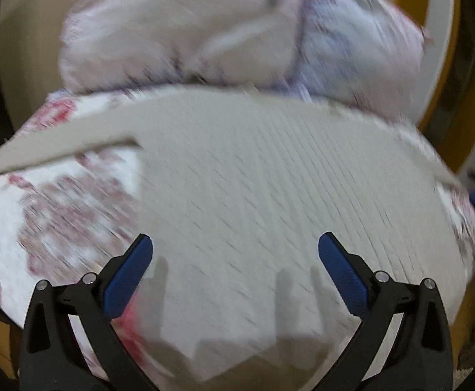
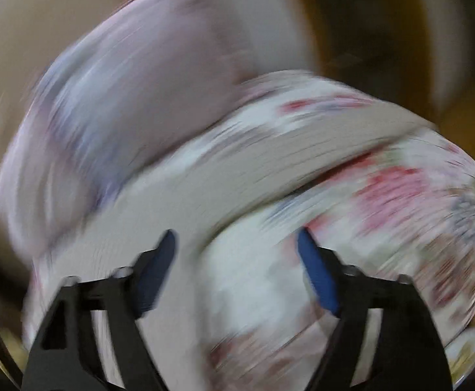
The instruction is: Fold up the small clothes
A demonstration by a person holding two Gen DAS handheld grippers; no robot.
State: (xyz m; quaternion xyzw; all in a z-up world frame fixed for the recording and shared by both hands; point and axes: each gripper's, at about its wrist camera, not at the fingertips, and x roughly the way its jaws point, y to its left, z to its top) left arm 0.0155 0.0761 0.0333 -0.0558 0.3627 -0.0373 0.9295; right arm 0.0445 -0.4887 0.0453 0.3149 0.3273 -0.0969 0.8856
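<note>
Item: small ribbed garment, pale grey, lying spread over floral fabric; both of my tools empty.

Left view, left to right: floral fabric (image 1: pixel 58 215) at left of frame; ribbed garment (image 1: pixel 253 195) across centre, one strap or sleeve running to the left edge; my left hand-held gripper (image 1: pixel 235 244) at bottom centre, jaws wide, holding nothing, above the cloth. A lilac bundle (image 1: pixel 204 32) lies at upper centre. Right view, much blurred: lilac bundle (image 2: pixel 107 114) at upper left; ribbed garment (image 2: pixel 221 176) in a band across the middle; my right hand-held gripper (image 2: pixel 235 238) at bottom, jaws wide, empty; floral fabric (image 2: pixel 400 211) at right. Handling, by judgement: light, soft, limp, stretchy; best pinched at an edge or corner.
</note>
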